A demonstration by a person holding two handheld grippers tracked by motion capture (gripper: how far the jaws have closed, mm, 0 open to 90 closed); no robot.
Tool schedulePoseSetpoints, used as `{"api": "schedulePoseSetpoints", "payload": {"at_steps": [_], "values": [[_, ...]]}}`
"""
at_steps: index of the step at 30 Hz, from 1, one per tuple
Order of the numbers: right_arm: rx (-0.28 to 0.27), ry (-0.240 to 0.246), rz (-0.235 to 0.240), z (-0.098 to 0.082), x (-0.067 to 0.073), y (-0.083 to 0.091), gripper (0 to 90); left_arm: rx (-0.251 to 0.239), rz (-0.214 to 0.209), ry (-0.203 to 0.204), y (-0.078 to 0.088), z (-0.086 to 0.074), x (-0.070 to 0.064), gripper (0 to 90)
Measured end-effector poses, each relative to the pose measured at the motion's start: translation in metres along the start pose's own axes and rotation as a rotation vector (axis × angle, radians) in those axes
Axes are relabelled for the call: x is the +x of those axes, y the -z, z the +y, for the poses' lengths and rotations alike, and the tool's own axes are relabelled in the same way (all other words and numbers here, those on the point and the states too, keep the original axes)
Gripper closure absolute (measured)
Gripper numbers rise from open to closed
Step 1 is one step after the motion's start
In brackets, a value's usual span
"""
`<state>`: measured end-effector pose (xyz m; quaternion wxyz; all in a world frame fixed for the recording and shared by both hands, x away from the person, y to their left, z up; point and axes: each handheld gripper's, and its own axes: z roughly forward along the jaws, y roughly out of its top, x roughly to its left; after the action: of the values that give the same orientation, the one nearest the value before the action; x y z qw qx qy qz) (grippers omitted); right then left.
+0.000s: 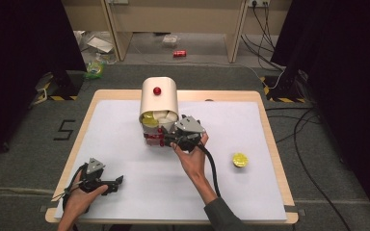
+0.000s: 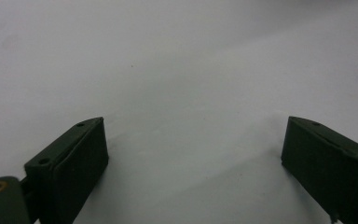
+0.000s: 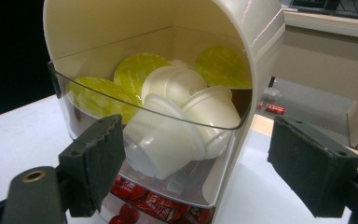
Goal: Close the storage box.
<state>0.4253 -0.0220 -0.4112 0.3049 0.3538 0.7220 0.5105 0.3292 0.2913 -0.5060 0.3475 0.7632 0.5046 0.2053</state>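
A cream container with a rounded hood and a red knob stands at the back middle of the white table top. Its clear front bin holds several white capsules with yellow-green lids; red packets lie beneath. My right gripper is open right at the bin's front, its jaws standing wide on either side and one pad close to the clear wall. My left gripper rests open near the front left corner, nothing between its jaws.
One capsule with a yellow lid lies alone on the right side of the table. The right gripper's cable trails back along the forearm. Past the table's far edge are a wooden bench, cables and a red can on the floor.
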Motion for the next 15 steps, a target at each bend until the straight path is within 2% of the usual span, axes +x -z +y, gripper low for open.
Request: {"api": "schedulePoseSetpoints", "payload": {"at_steps": [4, 7, 15], "values": [[-0.008, -0.001, 0.004, 0.001, 0.001, 0.002, 22.8, 0.000, 0.000, 0.000, 0.000, 0.000, 0.000, 6.2], [-0.001, -0.021, 0.017, 0.002, -0.001, 0.006, 20.6, 0.000, 0.000, -0.001, 0.000, 0.000, 0.000, 6.2], [0.006, -0.002, 0.015, 0.001, -0.007, 0.018, 19.3, -0.002, 0.001, 0.001, 0.000, 0.000, 0.000, 6.2]]}}
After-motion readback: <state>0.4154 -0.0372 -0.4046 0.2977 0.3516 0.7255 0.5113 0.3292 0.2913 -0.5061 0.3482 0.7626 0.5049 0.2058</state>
